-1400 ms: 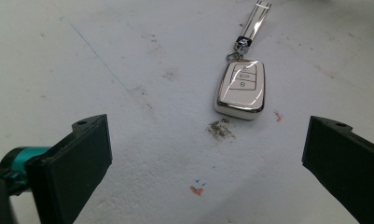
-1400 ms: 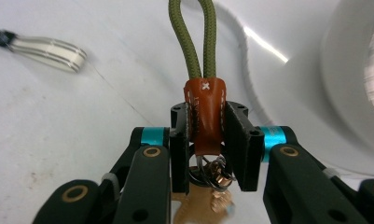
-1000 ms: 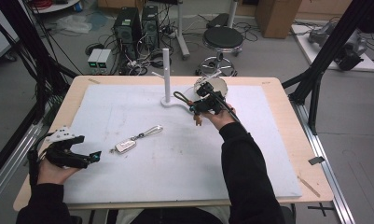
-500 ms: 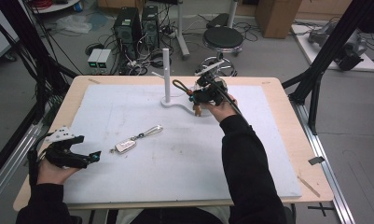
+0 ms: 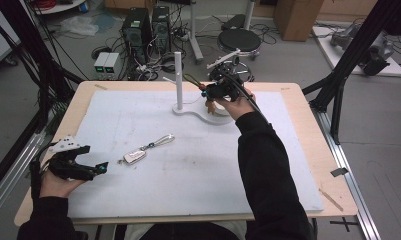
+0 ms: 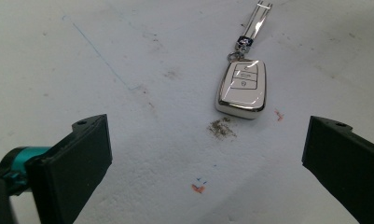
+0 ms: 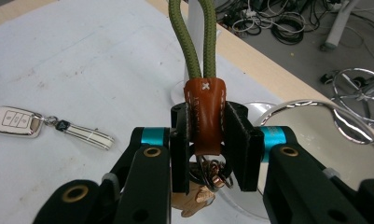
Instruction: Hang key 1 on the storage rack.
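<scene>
My right gripper (image 7: 207, 144) is shut on the brown leather tab (image 7: 204, 114) of a keychain. Its olive-green cord loop (image 7: 194, 37) rises from the tab and metal rings (image 7: 213, 176) hang below. In the high view the right gripper (image 5: 209, 90) holds the loop (image 5: 192, 80) in the air just right of the white post (image 5: 178, 75) of a stand. A white car key fob (image 5: 134, 156) with a strap lies on the mat. My left gripper (image 5: 100, 169) rests open to its left; in its own view the left gripper (image 6: 205, 140) has the fob (image 6: 242, 87) ahead of its jaws, untouched.
The stand's round white base (image 5: 210, 117) lies under the right hand, seen close as a shiny disc (image 7: 310, 135). A white mat (image 5: 188, 170) covers the wooden table (image 5: 308, 130). Behind the table stand a stool (image 5: 239, 40), computers and cables.
My right gripper has risen with the keychain beside the post. The left gripper and the key fob have stayed where they were.
</scene>
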`<move>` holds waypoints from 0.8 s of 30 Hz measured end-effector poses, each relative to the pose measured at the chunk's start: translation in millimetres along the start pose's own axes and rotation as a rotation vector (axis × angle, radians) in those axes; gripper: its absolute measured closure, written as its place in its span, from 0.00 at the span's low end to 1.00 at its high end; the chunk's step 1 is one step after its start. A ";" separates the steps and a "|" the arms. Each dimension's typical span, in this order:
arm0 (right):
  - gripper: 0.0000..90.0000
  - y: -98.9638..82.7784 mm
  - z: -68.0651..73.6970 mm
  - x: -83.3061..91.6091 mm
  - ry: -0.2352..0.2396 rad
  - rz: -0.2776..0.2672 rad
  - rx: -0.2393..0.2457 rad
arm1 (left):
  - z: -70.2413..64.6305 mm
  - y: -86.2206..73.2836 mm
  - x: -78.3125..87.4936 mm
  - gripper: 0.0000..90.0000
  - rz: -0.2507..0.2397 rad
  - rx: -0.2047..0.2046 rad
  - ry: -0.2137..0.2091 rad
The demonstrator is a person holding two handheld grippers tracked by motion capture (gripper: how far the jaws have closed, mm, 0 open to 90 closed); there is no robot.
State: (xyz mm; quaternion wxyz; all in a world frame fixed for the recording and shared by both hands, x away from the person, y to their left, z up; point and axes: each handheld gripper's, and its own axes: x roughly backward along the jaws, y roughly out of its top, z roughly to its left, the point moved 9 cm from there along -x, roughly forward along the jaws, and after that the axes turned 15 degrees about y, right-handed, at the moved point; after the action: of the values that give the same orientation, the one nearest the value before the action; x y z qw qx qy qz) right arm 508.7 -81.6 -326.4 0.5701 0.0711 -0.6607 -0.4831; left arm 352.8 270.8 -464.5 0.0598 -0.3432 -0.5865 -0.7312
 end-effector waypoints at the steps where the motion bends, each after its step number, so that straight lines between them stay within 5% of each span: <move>1: 0.80 2.2 0.5 0.7 -0.001 -0.001 0.006 | 0.2 -0.1 0.0 0.02 -0.001 0.000 0.000; 12: 0.80 23.4 9.9 4.0 -0.004 -0.011 0.043 | 0.5 -2.3 -2.4 0.02 0.011 0.003 -0.001; 24: 0.79 24.5 12.5 -15.0 -0.030 0.027 0.053 | 0.5 -0.7 -1.4 0.02 0.001 0.021 -0.004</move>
State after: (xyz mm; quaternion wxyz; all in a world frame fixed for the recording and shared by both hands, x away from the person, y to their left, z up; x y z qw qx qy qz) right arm 514.7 -52.2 -317.6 0.5645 0.0699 -0.6825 -0.4589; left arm 353.7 271.0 -465.9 0.0626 -0.3445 -0.5942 -0.7241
